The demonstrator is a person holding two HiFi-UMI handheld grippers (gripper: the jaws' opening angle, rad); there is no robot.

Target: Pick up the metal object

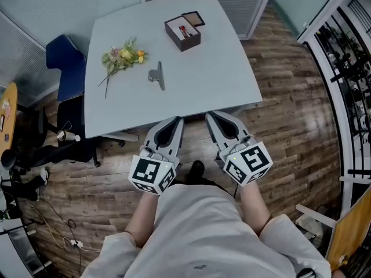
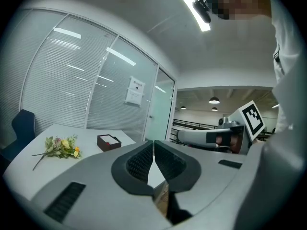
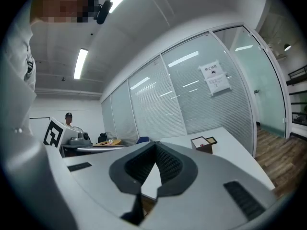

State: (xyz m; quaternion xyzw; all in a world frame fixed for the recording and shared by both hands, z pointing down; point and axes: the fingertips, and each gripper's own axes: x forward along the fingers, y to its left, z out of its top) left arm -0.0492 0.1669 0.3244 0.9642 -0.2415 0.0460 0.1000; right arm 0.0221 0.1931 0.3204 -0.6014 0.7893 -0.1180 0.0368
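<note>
A grey metal object (image 1: 157, 75) lies flat near the middle of the pale table (image 1: 197, 86). Both grippers hover side by side just off the table's near edge, well short of it. My left gripper (image 1: 178, 120) (image 2: 153, 143) is shut, its ribbed pads meeting with nothing between them. My right gripper (image 1: 210, 116) (image 3: 155, 145) is shut and empty too. Neither gripper view shows the metal object; each gripper's own body hides the near part of the table.
A bunch of flowers (image 1: 120, 59) (image 2: 60, 147) lies left of the metal object. A dark open box (image 1: 182, 32) (image 2: 109, 142) (image 3: 202, 143) sits at the far side, its lid (image 1: 193, 19) beside it. A blue chair (image 1: 64, 68) stands at the table's left; wooden floor surrounds it.
</note>
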